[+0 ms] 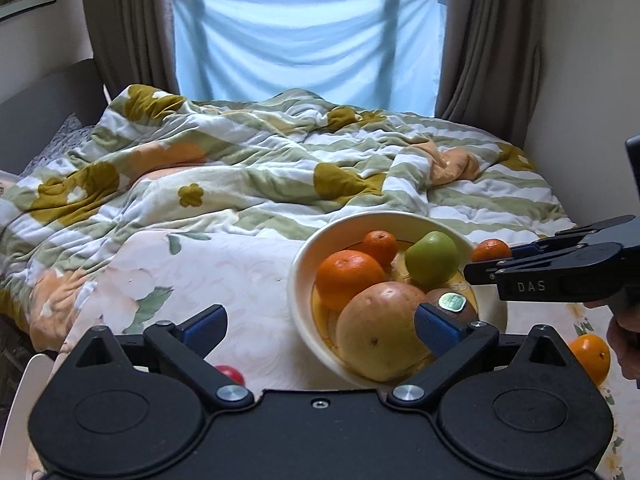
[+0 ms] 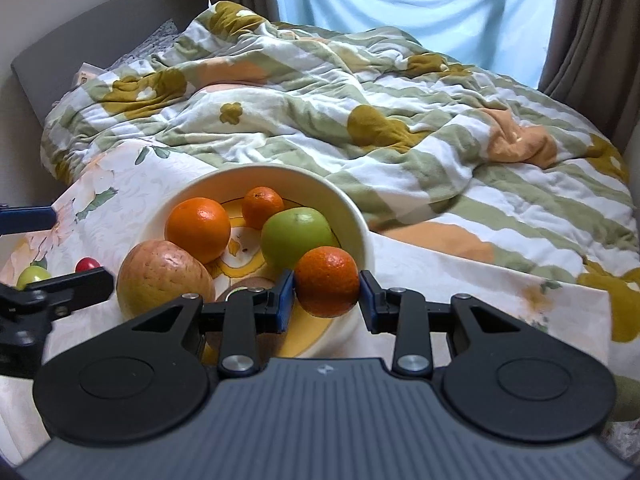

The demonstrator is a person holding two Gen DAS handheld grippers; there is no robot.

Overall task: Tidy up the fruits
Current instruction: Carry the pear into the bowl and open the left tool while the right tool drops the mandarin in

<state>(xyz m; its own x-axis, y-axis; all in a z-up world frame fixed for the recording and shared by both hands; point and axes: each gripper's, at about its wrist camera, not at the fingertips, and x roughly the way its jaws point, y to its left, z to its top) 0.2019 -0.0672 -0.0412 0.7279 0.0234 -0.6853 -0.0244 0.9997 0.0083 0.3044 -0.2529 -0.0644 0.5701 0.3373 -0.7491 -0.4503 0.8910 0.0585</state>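
A cream bowl [image 1: 298,280] sits on the floral cloth and holds a big orange [image 1: 349,278], a small mandarin [image 1: 380,245], a green apple [image 1: 432,258], a large pale apple [image 1: 380,330] and a stickered kiwi [image 1: 452,304]. My left gripper [image 1: 320,326] is open and holds nothing, its right pad in front of the pale apple. My right gripper [image 2: 327,292] is shut on an orange mandarin [image 2: 327,282], which hangs at the bowl's [image 2: 360,220] near rim. In the left wrist view that gripper [image 1: 492,258] comes in from the right with the mandarin [image 1: 490,249].
A loose orange [image 1: 590,356] lies right of the bowl beside a person's hand [image 1: 624,340]. A small red fruit [image 2: 87,265] and a green fruit [image 2: 33,276] lie left of the bowl. A rumpled striped quilt [image 1: 240,168] covers the bed behind, with curtains beyond it.
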